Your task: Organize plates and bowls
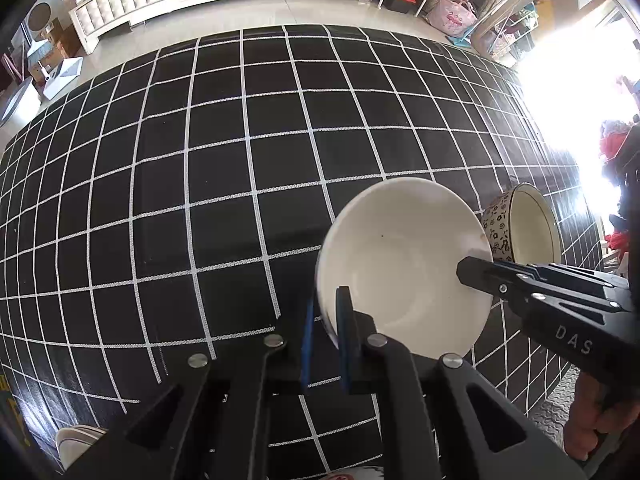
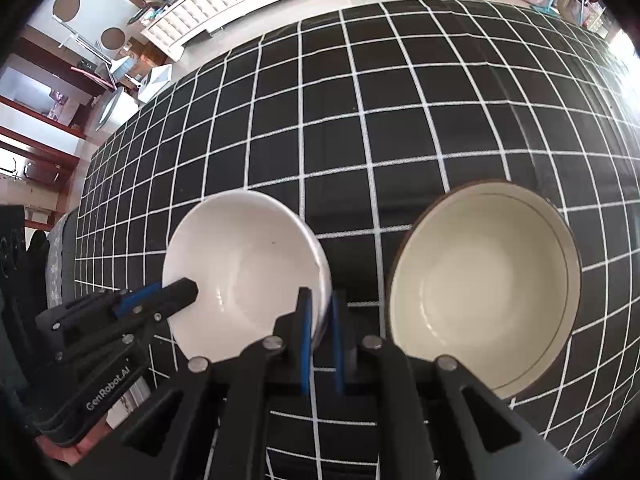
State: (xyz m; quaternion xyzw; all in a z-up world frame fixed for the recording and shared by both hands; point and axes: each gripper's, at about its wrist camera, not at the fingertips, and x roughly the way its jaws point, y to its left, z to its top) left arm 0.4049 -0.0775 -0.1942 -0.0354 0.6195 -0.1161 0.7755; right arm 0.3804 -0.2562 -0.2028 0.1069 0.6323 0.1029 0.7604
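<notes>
Step in hand: I take it I am securing the white bowl [image 2: 244, 268] with both tools before moving it; the organizing looks barely begun, with both bowls apart on the checked cloth [image 1: 200, 160].

Left gripper [image 1: 326, 336]: nearly closed, its blue pads pinching the white bowl's rim, one finger inside the bowl and one outside. In the right wrist view the same tool reaches in from the left, its tip over the bowl's inner wall.

Right gripper [image 2: 320, 332]: likewise almost shut, clamped on the rim at the opposite side, the wall of the bowl between the pads.

White bowl: upright on the cloth, near my edge of the table, held at two opposite points of its rim.

Patterned bowl [image 2: 486, 280]: cream inside, dark rim, flowered on the outside; it stands just to the right of the white one, a strip of cloth between them, untouched.

Next move, as I judge it: lift the white bowl level with both hands rising together, carry it over the patterned bowl and nest it inside, if stacking is the aim.

Risk: a thin rim grip may slip if one hand leads.
</notes>
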